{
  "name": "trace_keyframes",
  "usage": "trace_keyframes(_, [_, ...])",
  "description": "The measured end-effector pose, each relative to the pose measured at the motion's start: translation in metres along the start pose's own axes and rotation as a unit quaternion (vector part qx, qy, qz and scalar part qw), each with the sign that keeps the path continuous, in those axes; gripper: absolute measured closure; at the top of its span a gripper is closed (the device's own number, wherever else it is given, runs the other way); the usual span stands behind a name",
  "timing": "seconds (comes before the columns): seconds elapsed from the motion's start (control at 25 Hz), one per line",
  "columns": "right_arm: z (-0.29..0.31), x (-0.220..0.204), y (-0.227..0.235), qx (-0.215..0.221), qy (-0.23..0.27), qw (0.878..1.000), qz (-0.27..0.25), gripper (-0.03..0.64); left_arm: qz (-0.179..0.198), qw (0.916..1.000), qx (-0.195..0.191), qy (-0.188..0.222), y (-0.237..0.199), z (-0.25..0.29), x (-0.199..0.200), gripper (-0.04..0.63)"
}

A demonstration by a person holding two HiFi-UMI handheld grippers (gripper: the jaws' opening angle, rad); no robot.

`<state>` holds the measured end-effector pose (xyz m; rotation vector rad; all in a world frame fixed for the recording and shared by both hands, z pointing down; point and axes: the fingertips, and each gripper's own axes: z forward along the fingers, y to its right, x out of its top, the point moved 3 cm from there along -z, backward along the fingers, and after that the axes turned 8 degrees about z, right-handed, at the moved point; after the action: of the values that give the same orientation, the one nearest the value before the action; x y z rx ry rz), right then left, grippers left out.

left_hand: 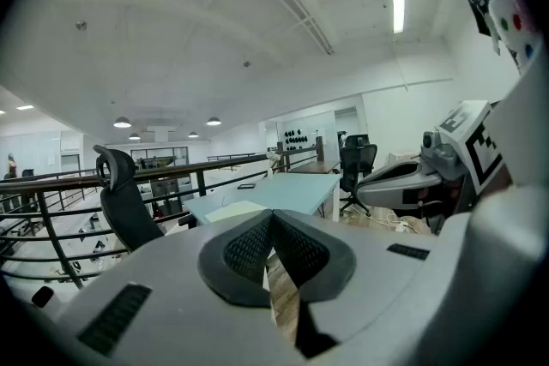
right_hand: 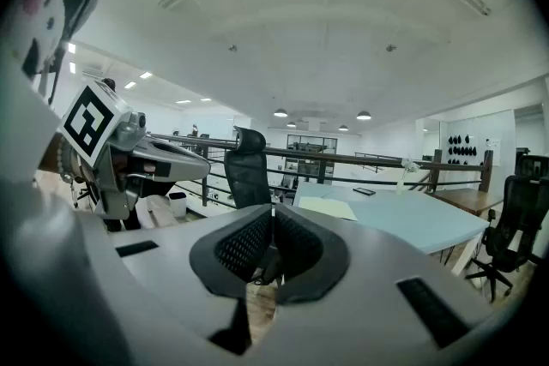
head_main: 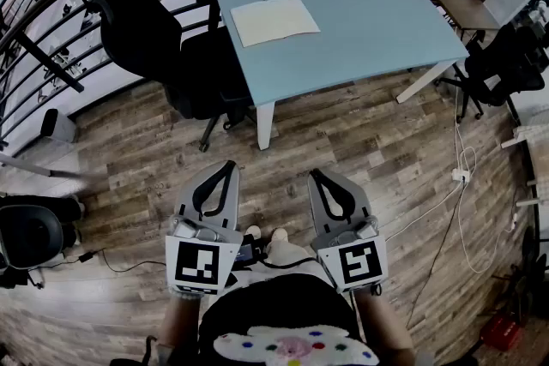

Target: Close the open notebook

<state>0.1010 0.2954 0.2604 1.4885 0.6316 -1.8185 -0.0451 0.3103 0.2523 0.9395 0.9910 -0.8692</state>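
Left tool [head_main: 227, 167] and right tool [head_main: 318, 175], two, both pressed together, empty, one notebook [head_main: 274, 20] on one table [head_main: 377, 21]

left hand-held gripper [head_main: 225, 169]: grey, black mesh pads [left_hand: 249, 249] | right hand-held gripper [head_main: 319, 176]: same | marker cubes [head_main: 202, 264]: black-white

Table [head_main: 369, 30]: pale blue top, white legs. Notebook [head_main: 274, 20]: cream pages. Office chair [head_main: 129, 13]: black throughout. Railing [head_main: 39, 57]: black. Floor [head_main: 360, 141]: wood-grain planks, mixed brown and grey. Left gripper [head_main: 230, 165] and right gripper [head_main: 316, 174]: grey bodies, black mesh-textured pads [left_hand: 249, 249], each with a cube of black-and-white square markers. Person's garment [head_main: 274, 304]: black, with a white patch dotted red, blue, yellow and green.
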Motion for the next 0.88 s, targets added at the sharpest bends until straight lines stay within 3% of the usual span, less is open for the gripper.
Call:
trace_keyframes(0.16, [-0.002,-0.002,0.005,0.0,0.002,1.0,0.001,0.578,-0.018,0.9998,0.006,0.005,0.005,0.003,0.003,0.58])
trace_keyframes(0.6, [-0.006,0.0,0.018,0.013,0.011,1.0,0.022,0.578,-0.014,0.9997,0.018,0.003,0.016,0.008,0.009,0.58])
trace_keyframes(0.76, [-0.011,-0.008,0.024,0.023,-0.02,0.999,0.012,0.577,-0.014,0.9996,0.026,0.003,0.022,0.009,0.013,0.58])
trace_keyframes(0.88, [-0.008,0.001,0.025,0.031,0.011,0.999,0.003,0.577,-0.012,0.9994,0.031,0.006,0.026,0.011,0.017,0.58])
